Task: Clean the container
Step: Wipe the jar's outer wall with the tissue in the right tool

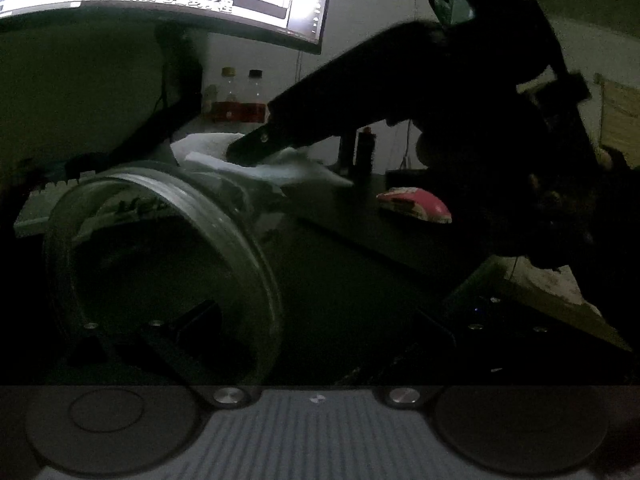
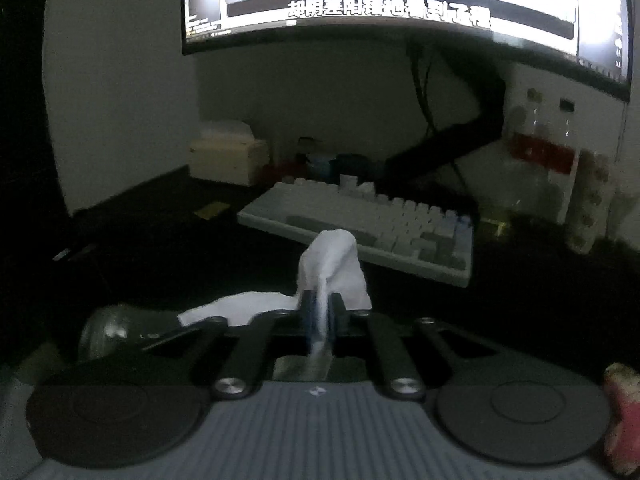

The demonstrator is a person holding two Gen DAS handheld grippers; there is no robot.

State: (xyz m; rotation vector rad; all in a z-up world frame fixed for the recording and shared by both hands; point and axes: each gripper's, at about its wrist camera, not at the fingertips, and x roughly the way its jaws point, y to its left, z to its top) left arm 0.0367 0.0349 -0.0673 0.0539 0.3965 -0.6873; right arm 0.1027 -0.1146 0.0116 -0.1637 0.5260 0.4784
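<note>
A clear glass jar (image 1: 160,264) lies tilted on its side in my left gripper (image 1: 160,332), its open mouth toward the camera; the left finger shows through the glass. My right gripper (image 2: 320,304) is shut on a white tissue (image 2: 336,264). In the left wrist view the right gripper (image 1: 248,148) comes in from the upper right and presses the tissue (image 1: 256,160) against the jar's far outer side. The jar shows faintly at the lower left of the right wrist view (image 2: 108,328).
The scene is a dark desk (image 1: 360,248) under a lit monitor (image 2: 400,0). A white keyboard (image 2: 380,224) lies behind the jar. A pink packet (image 1: 416,204) lies to the right. Bottles (image 1: 240,100) stand at the back, and a cream box (image 2: 228,156) at the far left.
</note>
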